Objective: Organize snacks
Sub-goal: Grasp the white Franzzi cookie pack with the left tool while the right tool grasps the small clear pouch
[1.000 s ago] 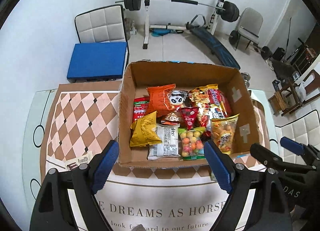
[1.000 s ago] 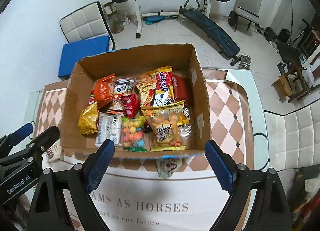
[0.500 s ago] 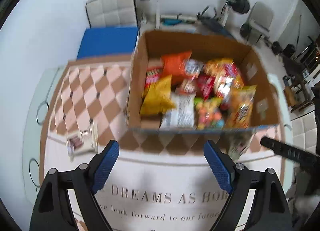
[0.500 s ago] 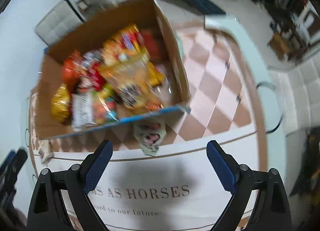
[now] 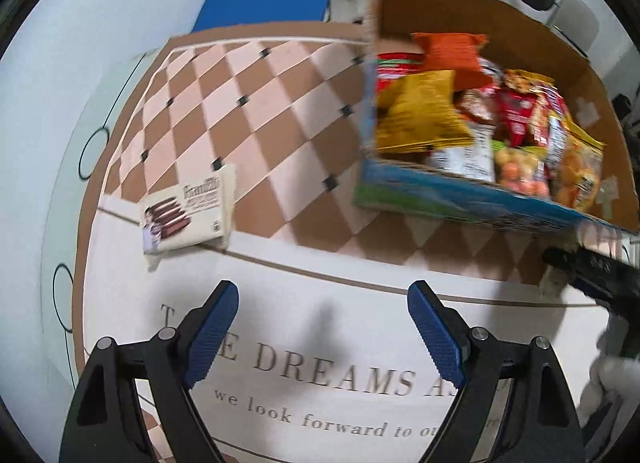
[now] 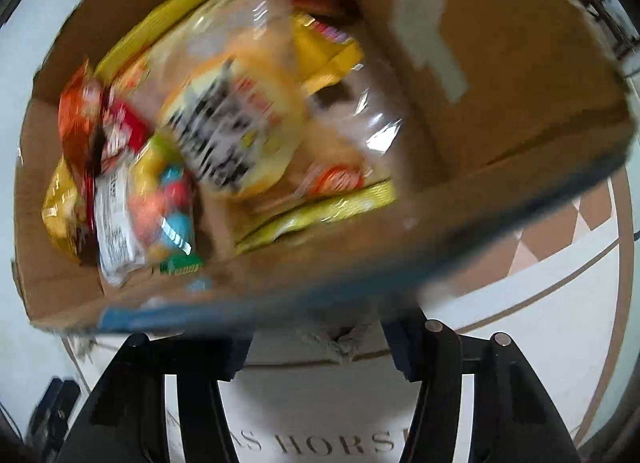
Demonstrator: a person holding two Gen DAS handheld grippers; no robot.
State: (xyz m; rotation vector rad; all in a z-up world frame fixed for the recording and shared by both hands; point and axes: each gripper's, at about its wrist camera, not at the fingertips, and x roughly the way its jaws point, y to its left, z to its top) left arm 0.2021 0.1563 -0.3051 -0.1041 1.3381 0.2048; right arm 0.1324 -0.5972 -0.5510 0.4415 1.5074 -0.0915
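Observation:
A cardboard box [image 5: 472,203] full of snack bags stands on the table at the right; it also fills the right wrist view [image 6: 500,111], blurred. A white Franzzi wafer pack [image 5: 188,209] lies on the cloth left of the box. My left gripper [image 5: 324,327] is open and empty, low over the cloth, the wafer pack ahead to its left. My right gripper [image 6: 320,347] is open, its fingertips tucked under the box's near wall on either side of a small snack packet [image 6: 340,343] lying on the cloth. The right gripper also shows in the left wrist view [image 5: 592,275].
A checkered tablecloth [image 5: 256,111] with printed words covers a glass table whose rim [image 5: 60,167] runs at the left. A blue cushion [image 5: 260,7] and a white chair stand beyond the table.
Both grippers have dropped toward the table. The left one swung left toward the wafer pack. The right one moved in close to the box's front wall, around the small packet.

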